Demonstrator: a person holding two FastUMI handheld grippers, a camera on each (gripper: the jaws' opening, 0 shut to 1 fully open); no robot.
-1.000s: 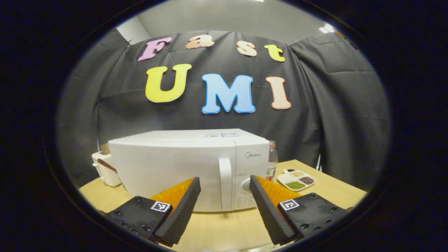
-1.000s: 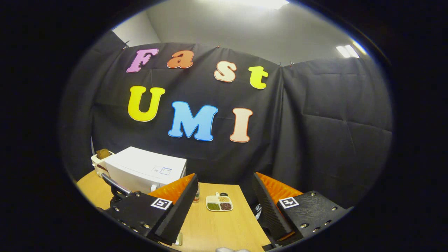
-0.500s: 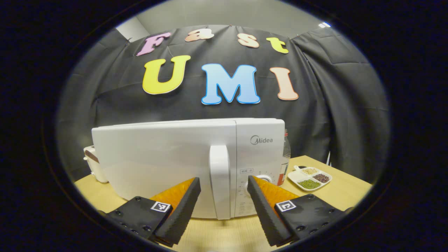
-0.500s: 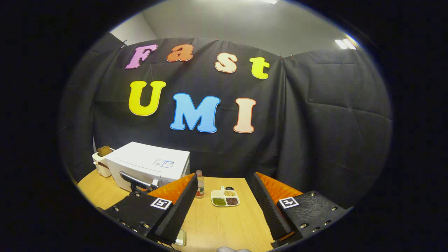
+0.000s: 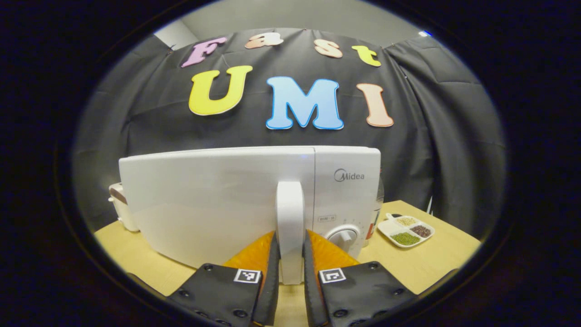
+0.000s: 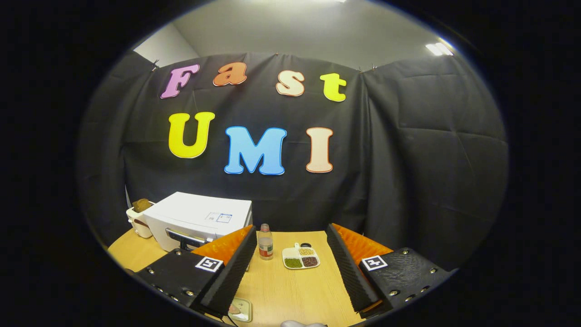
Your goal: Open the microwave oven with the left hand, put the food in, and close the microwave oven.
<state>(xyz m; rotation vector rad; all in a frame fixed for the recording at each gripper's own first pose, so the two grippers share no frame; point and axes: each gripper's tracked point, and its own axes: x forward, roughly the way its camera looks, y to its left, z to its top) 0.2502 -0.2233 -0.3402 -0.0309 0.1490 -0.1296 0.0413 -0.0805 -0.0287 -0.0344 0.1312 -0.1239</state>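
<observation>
Microwave oven (image 5: 218, 204), a white box with its door shut, stands on my pale wooden table (image 5: 431, 259). In the left gripper view its upright white door handle (image 5: 290, 222) sits at 6 o'clock, and my left gripper (image 5: 289, 254) has both fingers pressed against it. That view also shows the round control dial (image 5: 343, 236). The right gripper view shows the oven's top at 9 o'clock, a small clear bottle (image 6: 265, 247), a white divided dish of beans (image 6: 301, 260) at 6 o'clock, and a small plate of food (image 6: 240, 309) by my right gripper (image 6: 290, 268), whose fingers are spread wide around nothing.
</observation>
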